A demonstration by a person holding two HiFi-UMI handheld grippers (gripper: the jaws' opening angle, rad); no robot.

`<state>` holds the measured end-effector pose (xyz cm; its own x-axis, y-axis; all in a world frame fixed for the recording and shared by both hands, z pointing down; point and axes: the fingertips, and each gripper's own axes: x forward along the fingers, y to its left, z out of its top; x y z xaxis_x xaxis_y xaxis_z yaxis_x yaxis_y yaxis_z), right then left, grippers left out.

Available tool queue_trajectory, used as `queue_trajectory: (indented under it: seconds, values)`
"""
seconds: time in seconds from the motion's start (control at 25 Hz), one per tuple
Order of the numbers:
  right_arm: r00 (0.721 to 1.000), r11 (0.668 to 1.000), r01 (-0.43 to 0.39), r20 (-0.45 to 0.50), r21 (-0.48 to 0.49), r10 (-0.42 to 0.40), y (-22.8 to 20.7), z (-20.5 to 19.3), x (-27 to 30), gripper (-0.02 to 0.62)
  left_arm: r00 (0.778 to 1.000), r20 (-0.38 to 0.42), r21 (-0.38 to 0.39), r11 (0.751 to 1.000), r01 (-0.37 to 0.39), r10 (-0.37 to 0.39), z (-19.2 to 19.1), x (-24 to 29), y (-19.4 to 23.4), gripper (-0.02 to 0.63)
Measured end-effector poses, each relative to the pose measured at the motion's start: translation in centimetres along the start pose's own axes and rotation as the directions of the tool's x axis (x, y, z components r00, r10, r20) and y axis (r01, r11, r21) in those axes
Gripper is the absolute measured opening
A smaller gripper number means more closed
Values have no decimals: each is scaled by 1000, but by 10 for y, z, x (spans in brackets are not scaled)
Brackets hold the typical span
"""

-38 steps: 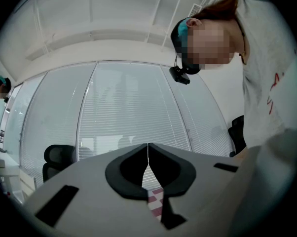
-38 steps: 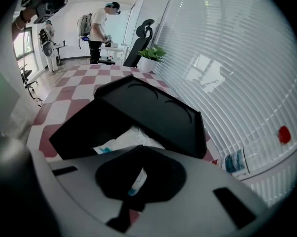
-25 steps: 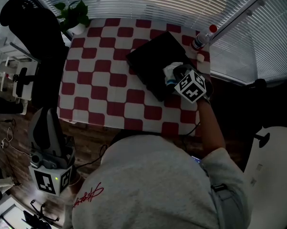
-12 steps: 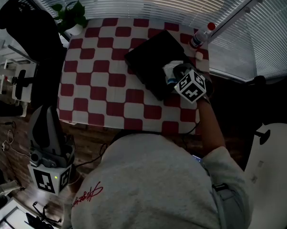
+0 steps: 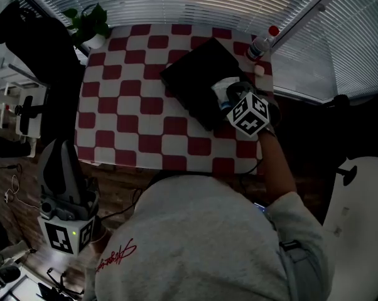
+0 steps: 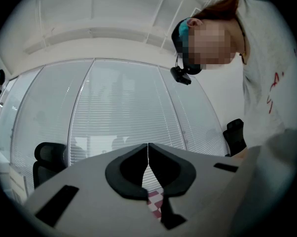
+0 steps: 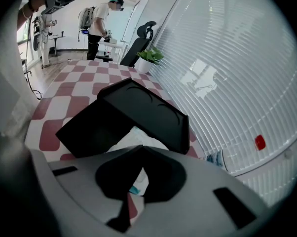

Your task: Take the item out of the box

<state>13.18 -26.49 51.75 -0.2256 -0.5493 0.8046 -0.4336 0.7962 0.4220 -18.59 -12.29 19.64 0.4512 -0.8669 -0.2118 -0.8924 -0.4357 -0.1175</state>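
A black box (image 5: 195, 80) lies on the checkered table (image 5: 132, 115) at its far right, with the lid (image 7: 148, 110) raised. A white packet with a teal spot (image 5: 221, 91) sits at the box's near edge, right at the tips of my right gripper (image 5: 229, 100). In the right gripper view the jaws (image 7: 142, 148) meet at the tips, and the white packet (image 7: 133, 139) shows just in front of them and through the gap behind them. My left gripper (image 5: 62, 148) hangs off the table at lower left, shut and empty, and points up at the blinds (image 6: 148, 147).
A clear bottle with a red cap (image 5: 260, 42) stands at the table's far right corner next to the window blinds. A potted plant (image 5: 90, 22) sits at the far left corner, with a black chair (image 5: 32, 39) beside it. A person (image 7: 100, 21) stands far across the room.
The head view has drifted slightly, so the table sits a bit higher in the picture. The right gripper stays at the box's edge with the packet. The left gripper has not moved.
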Motion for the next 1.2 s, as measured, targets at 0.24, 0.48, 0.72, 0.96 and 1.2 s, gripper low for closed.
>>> queue_trajectory:
  seconds: [0.24, 0.48, 0.72, 0.96, 1.2]
  values:
    - [1000, 999, 17, -9, -28, -17, -2, -1, -4, 9, 1000, -3, -2, 1000, 0, 0, -1, 1, -2, 18]
    - [1000, 999, 21, -9, -42, -21, 0, -1, -6, 11, 1000, -3, -7, 1000, 2, -2, -1, 0, -3, 18]
    - [1000, 999, 22, -4, -34, -22, 0, -1, -10, 11, 1000, -2, -10, 1000, 4, -4, 0, 1, -5, 18]
    - [1000, 1000, 22, 9, -5, -22, 0, -2, -16, 11, 1000, 3, -18, 1000, 10, -10, 0, 3, -5, 17]
    - [999, 999, 34, 29, 17, -34, -1, 2, -21, 9, 1000, 6, -22, 1000, 20, -19, -2, 5, -4, 18]
